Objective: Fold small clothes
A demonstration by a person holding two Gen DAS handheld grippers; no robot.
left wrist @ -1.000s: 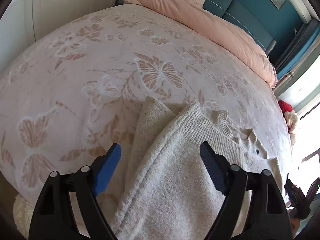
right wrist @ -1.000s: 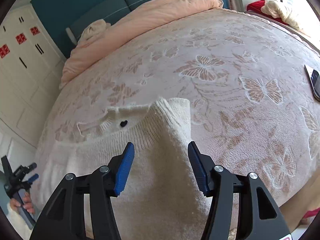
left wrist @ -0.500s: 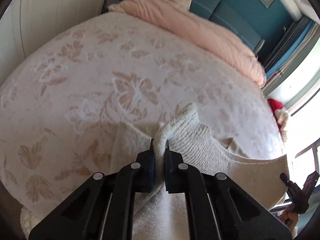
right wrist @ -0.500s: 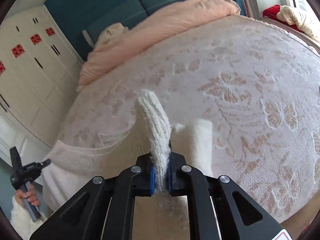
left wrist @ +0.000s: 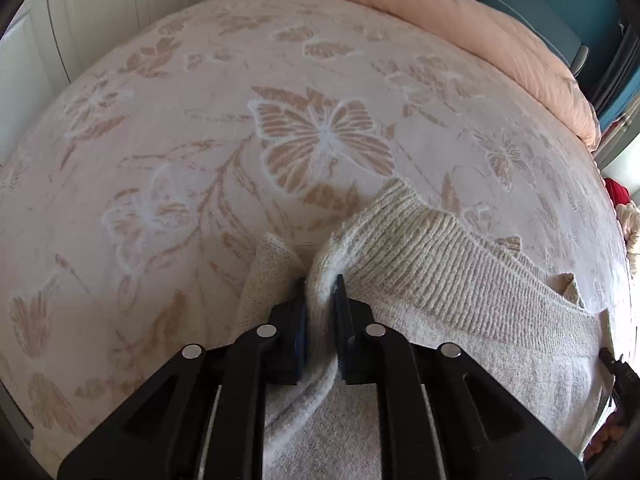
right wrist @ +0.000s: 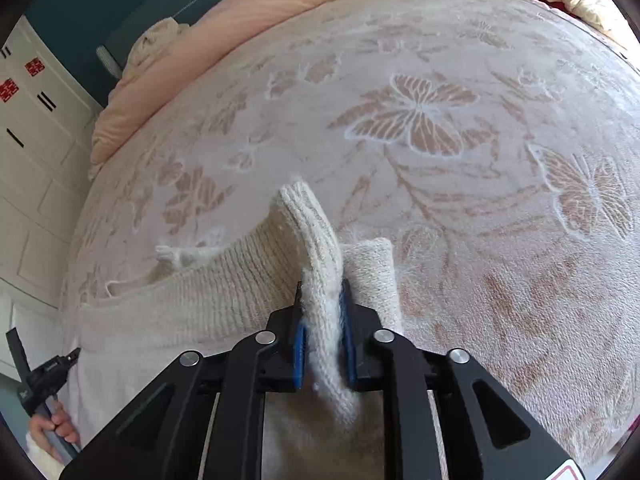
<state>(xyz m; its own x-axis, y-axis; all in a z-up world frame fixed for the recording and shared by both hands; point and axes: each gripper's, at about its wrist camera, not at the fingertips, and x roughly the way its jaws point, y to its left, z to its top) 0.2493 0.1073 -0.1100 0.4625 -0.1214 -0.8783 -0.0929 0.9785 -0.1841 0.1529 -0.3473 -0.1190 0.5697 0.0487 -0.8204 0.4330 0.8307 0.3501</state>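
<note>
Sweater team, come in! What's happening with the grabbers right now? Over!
Left gripper shut on the cream sweater. Right gripper shut on its ribbed edge too. Sweater stretched between them over the butterfly blanket. Nothing in the way.

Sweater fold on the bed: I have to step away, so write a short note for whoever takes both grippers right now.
Left gripper: shut on the cream sweater at its ribbed hem corner.
Right gripper: shut on the hem's other corner.
The sweater lies on the butterfly blanket, ribbed band raised between both grips.
Done: both corners pinched.
Left: probably carry the hem forward over the body, lay it flat, release, finish folding.
</note>
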